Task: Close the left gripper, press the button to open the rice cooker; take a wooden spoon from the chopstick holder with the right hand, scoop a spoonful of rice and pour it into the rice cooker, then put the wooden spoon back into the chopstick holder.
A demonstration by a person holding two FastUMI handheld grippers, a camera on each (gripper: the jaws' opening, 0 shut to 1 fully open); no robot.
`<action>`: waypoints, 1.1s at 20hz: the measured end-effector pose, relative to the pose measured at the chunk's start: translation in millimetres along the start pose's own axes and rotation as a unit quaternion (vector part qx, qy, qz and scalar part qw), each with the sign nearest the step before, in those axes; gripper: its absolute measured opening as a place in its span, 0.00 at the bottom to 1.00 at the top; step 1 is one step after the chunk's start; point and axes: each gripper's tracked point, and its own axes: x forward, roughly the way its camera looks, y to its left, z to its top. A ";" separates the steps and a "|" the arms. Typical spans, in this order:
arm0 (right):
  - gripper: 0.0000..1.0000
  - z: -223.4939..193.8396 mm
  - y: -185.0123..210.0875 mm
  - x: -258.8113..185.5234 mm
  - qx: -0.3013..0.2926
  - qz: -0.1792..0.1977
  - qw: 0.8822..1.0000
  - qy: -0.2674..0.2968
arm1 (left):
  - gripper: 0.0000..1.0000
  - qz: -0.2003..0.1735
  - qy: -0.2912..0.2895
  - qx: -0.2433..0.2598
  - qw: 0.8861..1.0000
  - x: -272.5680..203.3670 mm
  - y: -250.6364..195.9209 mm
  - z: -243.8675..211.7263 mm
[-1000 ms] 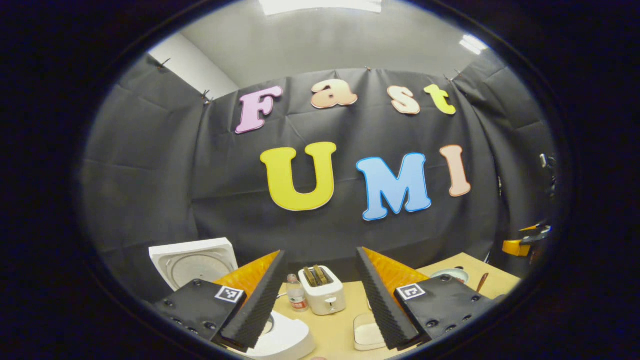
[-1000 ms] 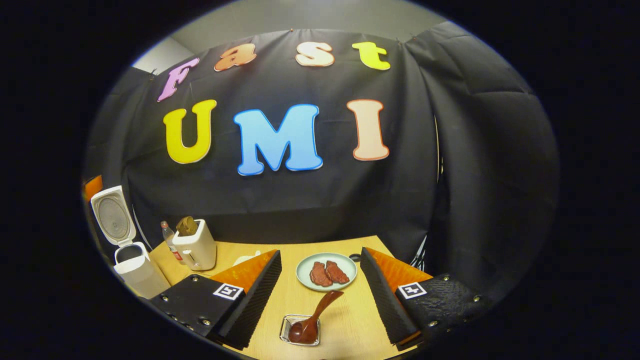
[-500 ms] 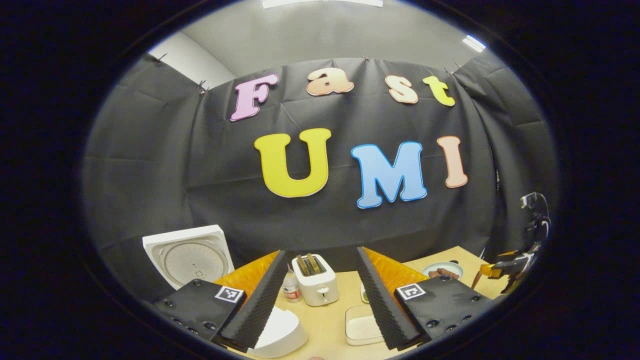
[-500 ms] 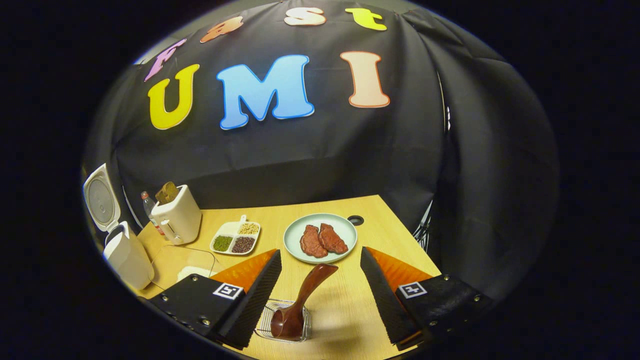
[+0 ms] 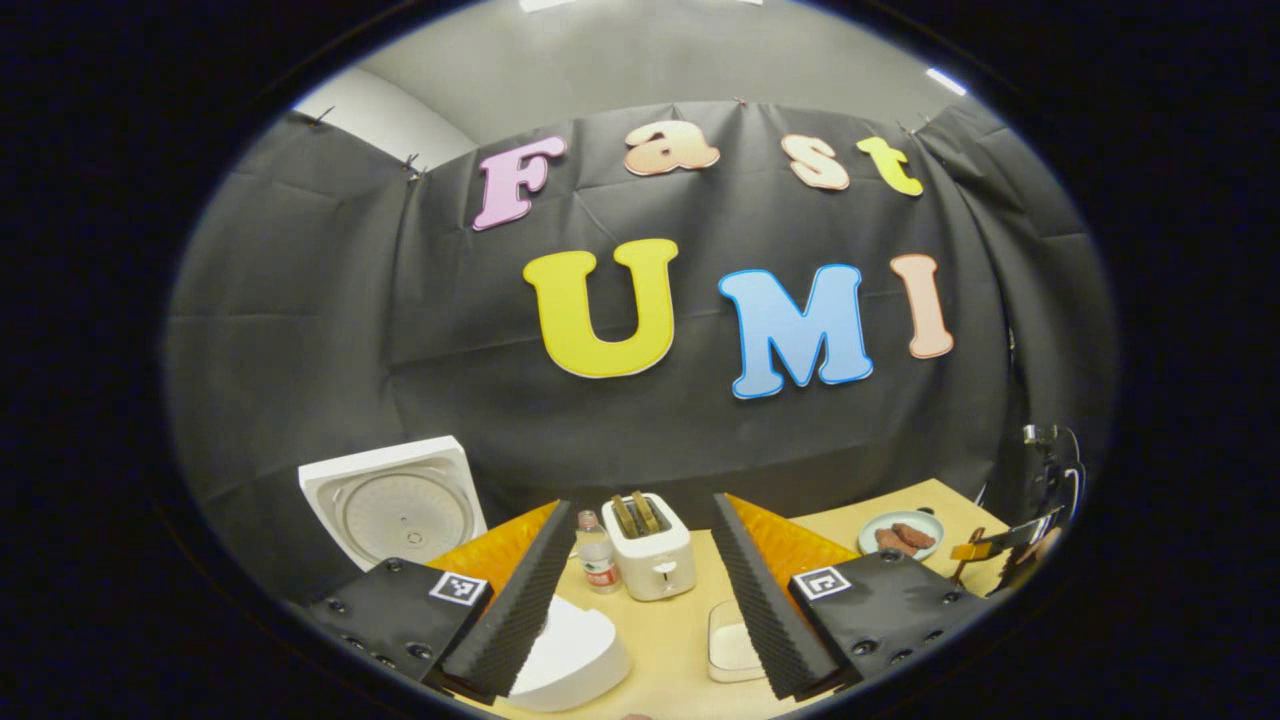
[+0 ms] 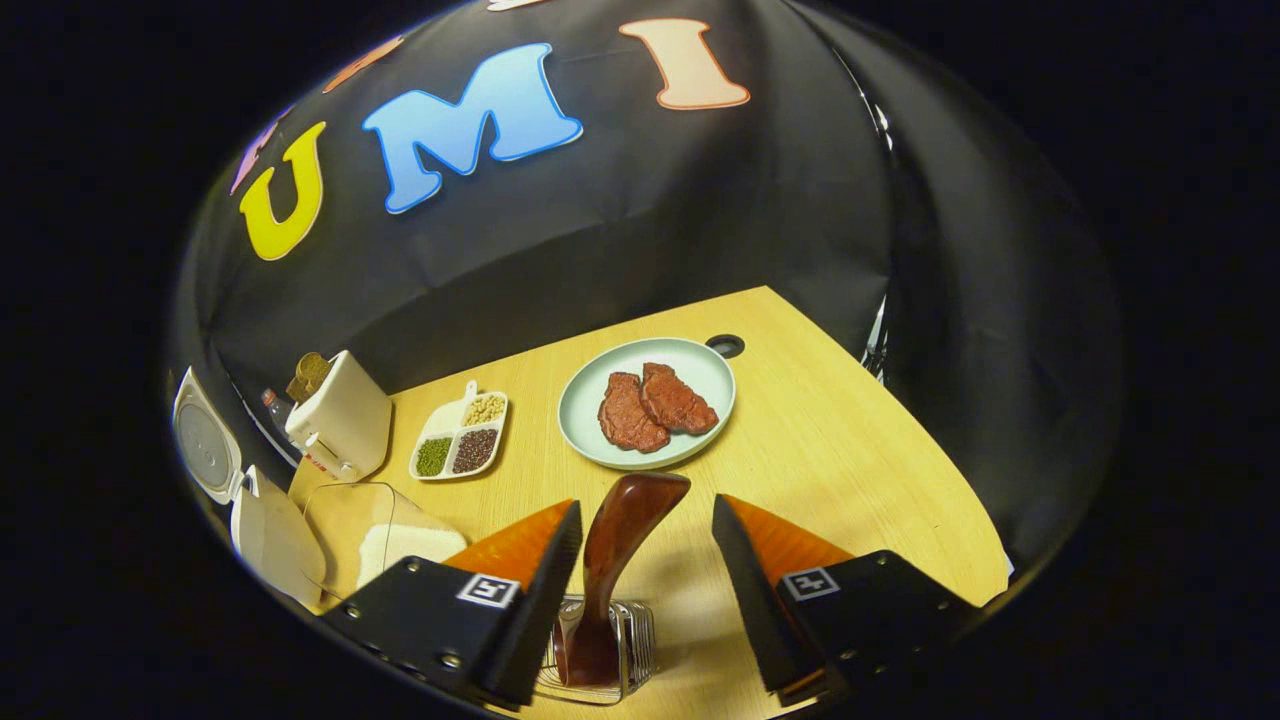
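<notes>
Since the earlier frame the right gripper (image 6: 640,560) has dropped closer over the wooden spoon (image 6: 615,560), fingers spread either side of the handle, not touching it. The spoon stands tilted in the wire chopstick holder (image 6: 630,655) on the pale wooden table (image 6: 850,450). Beyond: plate (image 6: 590,400) of meat, sectioned dish (image 6: 460,440), toaster (image 6: 340,415). Left gripper (image 5: 635,590): fingers spread (holding nothing) above the rice cooker (image 5: 570,660), lid (image 5: 390,500) raised. Black cloth wall (image 5: 300,350) behind.

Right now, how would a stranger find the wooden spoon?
On the table, near the plate of meat, stands a small wire holder. The wooden spoon leans in it, between the right tongs: dark reddish-brown, glossy.
</notes>
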 end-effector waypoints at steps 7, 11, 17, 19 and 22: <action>0.17 3.9 28.4 -15.9 0.032 0.058 0.998 0.001 | 0.96 0.002 0.000 -0.008 1.000 -2.0 14.8 -3.6; 0.03 14.9 43.8 -43.2 -0.004 0.060 0.997 -0.042 | 0.96 0.000 0.001 -0.017 1.000 -2.6 20.0 -10.1; 0.03 52.9 68.1 -97.7 -0.014 0.058 0.994 -0.096 | 0.95 -0.029 -0.017 -0.021 0.999 -5.6 23.5 -4.5; 0.03 68.2 92.3 -116.6 -0.031 0.077 0.990 -0.119 | 0.96 -0.028 -0.019 -0.015 0.999 -5.7 33.4 -5.6; 0.02 78.9 148.4 -130.2 -0.045 0.128 0.982 -0.134 | 0.96 -0.032 -0.016 -0.017 0.999 -7.2 40.9 -13.2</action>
